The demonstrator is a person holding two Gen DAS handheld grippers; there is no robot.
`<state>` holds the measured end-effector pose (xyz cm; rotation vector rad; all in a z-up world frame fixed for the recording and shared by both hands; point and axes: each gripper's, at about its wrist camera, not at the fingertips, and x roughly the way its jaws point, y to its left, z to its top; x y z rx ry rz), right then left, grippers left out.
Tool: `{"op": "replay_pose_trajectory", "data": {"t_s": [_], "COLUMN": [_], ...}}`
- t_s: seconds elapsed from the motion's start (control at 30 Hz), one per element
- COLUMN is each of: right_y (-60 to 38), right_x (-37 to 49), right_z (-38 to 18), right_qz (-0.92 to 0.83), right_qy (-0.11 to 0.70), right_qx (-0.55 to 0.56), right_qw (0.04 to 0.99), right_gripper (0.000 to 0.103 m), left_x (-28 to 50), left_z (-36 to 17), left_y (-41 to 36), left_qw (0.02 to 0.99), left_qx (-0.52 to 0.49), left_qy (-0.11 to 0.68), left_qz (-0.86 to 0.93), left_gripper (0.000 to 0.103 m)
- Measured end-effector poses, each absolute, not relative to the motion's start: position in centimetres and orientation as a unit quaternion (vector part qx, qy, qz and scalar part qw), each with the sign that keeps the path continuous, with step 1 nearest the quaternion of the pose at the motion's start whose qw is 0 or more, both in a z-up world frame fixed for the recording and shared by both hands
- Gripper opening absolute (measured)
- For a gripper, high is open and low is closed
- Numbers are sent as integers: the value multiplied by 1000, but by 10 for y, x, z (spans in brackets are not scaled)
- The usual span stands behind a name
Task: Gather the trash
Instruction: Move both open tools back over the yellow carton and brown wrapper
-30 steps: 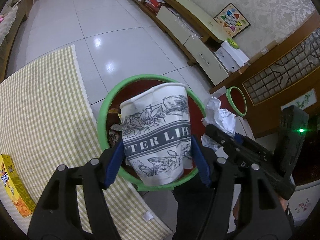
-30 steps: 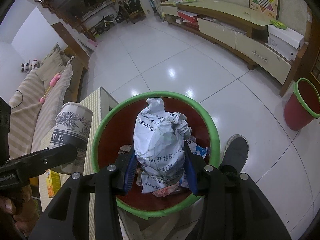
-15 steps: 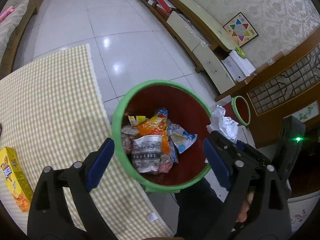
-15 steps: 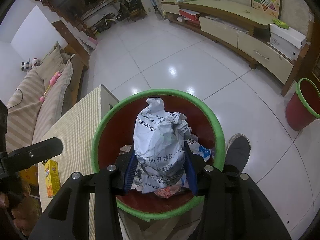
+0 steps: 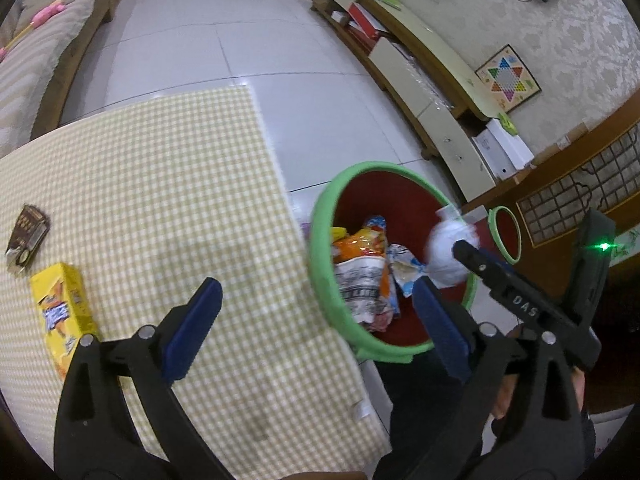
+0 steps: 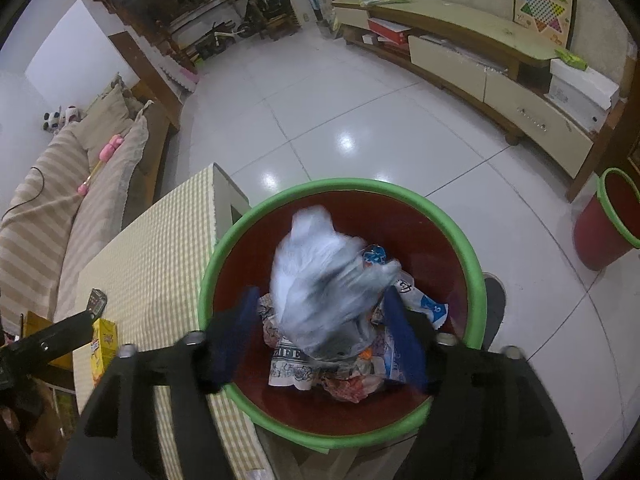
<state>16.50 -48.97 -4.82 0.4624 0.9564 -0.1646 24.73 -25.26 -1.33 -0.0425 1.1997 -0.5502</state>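
Observation:
A red bin with a green rim [image 5: 372, 166] [image 6: 340, 182] stands beside the checked table. In it lie snack wrappers and a printed paper cup [image 5: 356, 284] [image 6: 288, 360]. My right gripper [image 6: 320, 296] hangs over the bin with its jaws opening. A crumpled white paper ball [image 6: 316, 276] [image 5: 448, 252] is blurred between them, clear of the pads. My left gripper [image 5: 314, 292] is over the table's edge next to the bin, its jaws opening wide with nothing between them.
On the yellow checked tablecloth [image 5: 160, 200] lie a yellow snack box [image 5: 64, 312] [image 6: 102, 344] and a small dark packet [image 5: 26, 236]. A second red bin [image 6: 612, 220] stands on the tiled floor to the right. A person's shoe [image 6: 494, 304] shows beside the near bin.
The left gripper let go of the paper cup, which fell into the bin, then swung left over the table. The right jaws opened and the paper ball is dropping.

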Motion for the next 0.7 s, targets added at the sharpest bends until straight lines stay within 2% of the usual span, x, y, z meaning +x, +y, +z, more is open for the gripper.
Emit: {"op": "replay_pose_trajectory", "data": {"t_s": [0.03, 0.17, 0.7], "right_y": [-488, -474, -353], "right_x": [165, 164, 163], "right_z": [-46, -38, 1], "right_qz": [-81, -89, -43], "right_qy": [453, 451, 447], "right_qx": [218, 208, 140], "right_qw": [860, 863, 882], "right_gripper": [83, 93, 95], "left_x": [247, 245, 214], "left_z": [-12, -4, 34], "left_y": [-246, -224, -101], "left_qw": [791, 799, 845], "left_qx": [-22, -33, -51], "left_qy": [556, 549, 505], "left_qz": [-253, -241, -167], "left_gripper": [95, 97, 98]}}
